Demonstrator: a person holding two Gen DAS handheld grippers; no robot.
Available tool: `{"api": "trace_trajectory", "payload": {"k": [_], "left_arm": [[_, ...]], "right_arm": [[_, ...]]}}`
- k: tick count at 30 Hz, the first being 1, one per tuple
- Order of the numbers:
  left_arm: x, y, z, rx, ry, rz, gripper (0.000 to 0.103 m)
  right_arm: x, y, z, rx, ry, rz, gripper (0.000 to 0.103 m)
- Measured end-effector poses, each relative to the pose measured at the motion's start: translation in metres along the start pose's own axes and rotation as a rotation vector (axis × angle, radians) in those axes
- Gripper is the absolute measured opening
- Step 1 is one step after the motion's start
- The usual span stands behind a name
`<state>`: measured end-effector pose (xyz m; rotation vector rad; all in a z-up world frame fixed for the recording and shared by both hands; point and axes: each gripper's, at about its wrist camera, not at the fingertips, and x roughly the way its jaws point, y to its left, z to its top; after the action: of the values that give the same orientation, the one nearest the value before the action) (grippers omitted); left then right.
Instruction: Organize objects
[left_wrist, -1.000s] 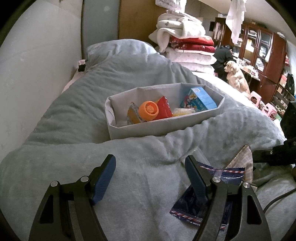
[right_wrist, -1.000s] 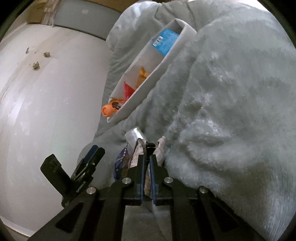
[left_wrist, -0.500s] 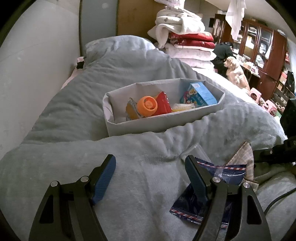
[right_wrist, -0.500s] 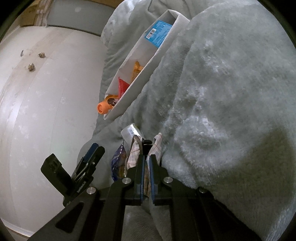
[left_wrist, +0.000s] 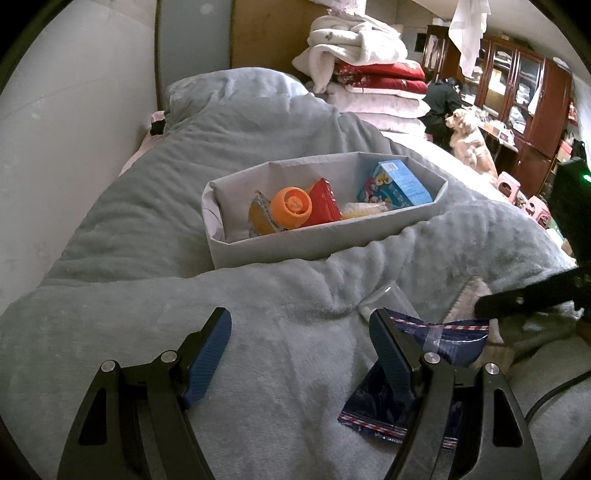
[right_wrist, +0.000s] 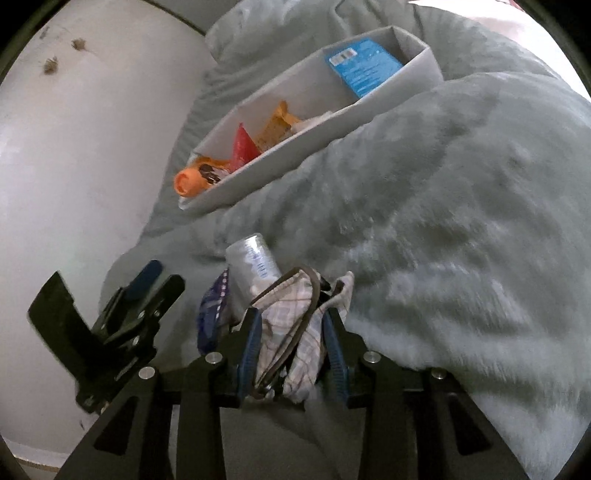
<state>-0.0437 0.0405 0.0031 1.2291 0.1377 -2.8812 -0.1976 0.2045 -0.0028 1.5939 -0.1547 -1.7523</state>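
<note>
The right gripper (right_wrist: 291, 332), jaws just parted around the plaid cloth (right_wrist: 295, 317), sits nearer it than the wide-open, empty left gripper (left_wrist: 299, 339).

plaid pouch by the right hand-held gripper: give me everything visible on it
The plaid pouch is soft checked cloth in pale grey, pink and white, with a brown trimmed edge that looks like a zip opening. It lies crumpled on the grey blanket, between the fingers of the right hand-held gripper, whose jaws have just been opening; the pads look clear of it or barely touching. A silver tube lies against its far end, a dark blue packet to its left.
</note>
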Motion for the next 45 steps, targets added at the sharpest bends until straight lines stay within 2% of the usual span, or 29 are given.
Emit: {"api": "trace_trajectory", "payload": {"k": [2, 5, 8, 18, 45], "left_arm": [[0.0, 0.0, 0.0, 0.001, 0.0, 0.001, 0.076], [0.0, 0.0, 0.0, 0.006, 0.002, 0.007, 0.076], [0.003, -0.004, -0.001, 0.023, 0.012, 0.02, 0.076], [0.016, -0.029, -0.006, 0.155, 0.074, 0.055, 0.076], [0.018, -0.029, -0.006, 0.15, 0.078, 0.06, 0.076]], "right_arm": [[0.007, -0.001, 0.008, 0.012, 0.022, -0.016, 0.034], [0.026, 0.001, 0.014, -0.004, 0.095, -0.069, 0.045], [0.032, 0.005, 0.014, -0.04, 0.11, -0.1, 0.048], [0.03, -0.005, 0.006, -0.047, 0.1, -0.078, 0.049], [0.031, -0.008, 0.008, -0.043, 0.101, -0.075, 0.049]]}}
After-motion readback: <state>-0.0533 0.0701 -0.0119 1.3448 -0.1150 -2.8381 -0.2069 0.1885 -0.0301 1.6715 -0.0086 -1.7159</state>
